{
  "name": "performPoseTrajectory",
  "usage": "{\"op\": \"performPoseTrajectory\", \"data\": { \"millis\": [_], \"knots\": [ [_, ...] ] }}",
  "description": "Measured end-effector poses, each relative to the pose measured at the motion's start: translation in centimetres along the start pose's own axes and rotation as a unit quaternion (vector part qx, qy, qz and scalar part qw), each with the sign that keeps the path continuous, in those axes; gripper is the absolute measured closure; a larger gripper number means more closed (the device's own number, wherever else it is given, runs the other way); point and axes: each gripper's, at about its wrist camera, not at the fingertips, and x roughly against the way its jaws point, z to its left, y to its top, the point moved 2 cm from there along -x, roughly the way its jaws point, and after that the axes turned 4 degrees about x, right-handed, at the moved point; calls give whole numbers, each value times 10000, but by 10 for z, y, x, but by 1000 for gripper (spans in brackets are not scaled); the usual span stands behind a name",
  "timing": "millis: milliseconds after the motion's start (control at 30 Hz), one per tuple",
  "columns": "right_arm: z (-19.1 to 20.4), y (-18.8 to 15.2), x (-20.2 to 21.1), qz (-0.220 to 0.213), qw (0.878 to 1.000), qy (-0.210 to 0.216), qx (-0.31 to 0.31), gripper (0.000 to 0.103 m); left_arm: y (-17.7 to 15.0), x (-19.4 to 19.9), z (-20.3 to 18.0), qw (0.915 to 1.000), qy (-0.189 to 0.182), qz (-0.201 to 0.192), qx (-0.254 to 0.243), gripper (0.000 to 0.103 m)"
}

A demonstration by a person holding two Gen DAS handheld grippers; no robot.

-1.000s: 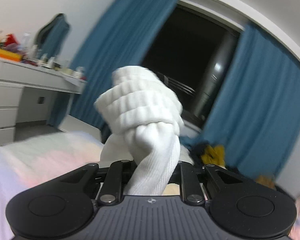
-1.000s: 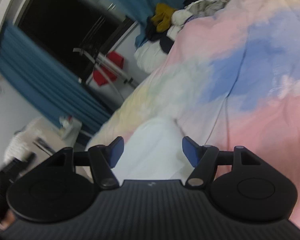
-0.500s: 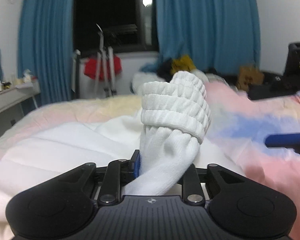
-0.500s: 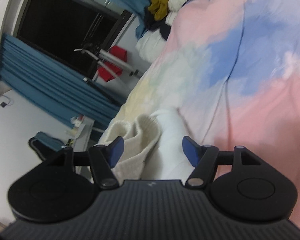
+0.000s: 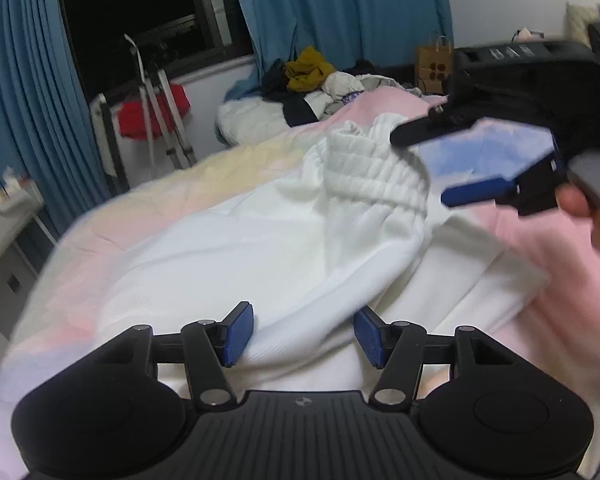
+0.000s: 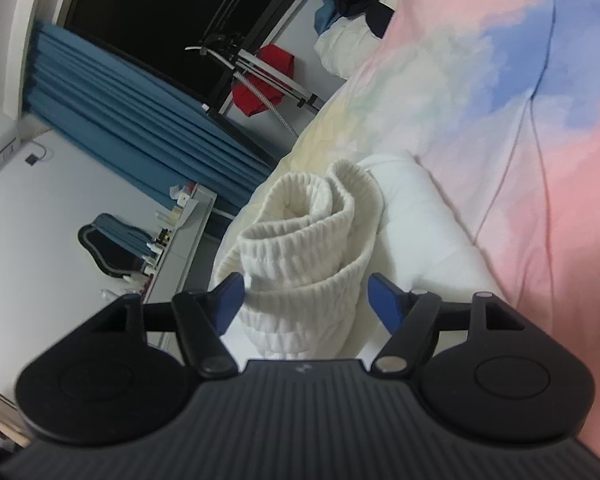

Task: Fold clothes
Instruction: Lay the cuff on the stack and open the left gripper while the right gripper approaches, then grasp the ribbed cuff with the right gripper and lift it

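Note:
A white garment (image 5: 268, 256) lies on the pastel bedspread (image 5: 516, 248), its ribbed cuff (image 5: 372, 172) at the far end. My left gripper (image 5: 304, 338) is open, with a fold of the white fabric lying between its blue pads. My right gripper (image 6: 306, 300) is open too, with the ribbed cuff (image 6: 300, 248) standing between its pads. In the left wrist view the right gripper (image 5: 432, 168) hovers at the cuff from the right.
A pile of clothes (image 5: 316, 80) lies at the far end of the bed. A drying rack with a red item (image 5: 152, 112) stands by the dark window and blue curtains. A white dresser (image 6: 176, 248) is at the left. A paper bag (image 5: 434, 66) stands at the back.
My left gripper has opened and let go of the white garment, which now lies on the bed. My right gripper has moved up to the ribbed cuff.

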Motion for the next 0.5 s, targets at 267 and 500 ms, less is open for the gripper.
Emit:
{"op": "performPoseTrajectory", "data": {
  "millis": [267, 500],
  "knots": [
    [26, -24, -20, 263, 9965, -326, 728, 20, -19, 18, 20, 9994, 164, -30, 304, 44],
    [14, -24, -50, -26, 9914, -961, 886, 50, -19, 45, 22, 9989, -4, -193, 436, 42]
  ]
}}
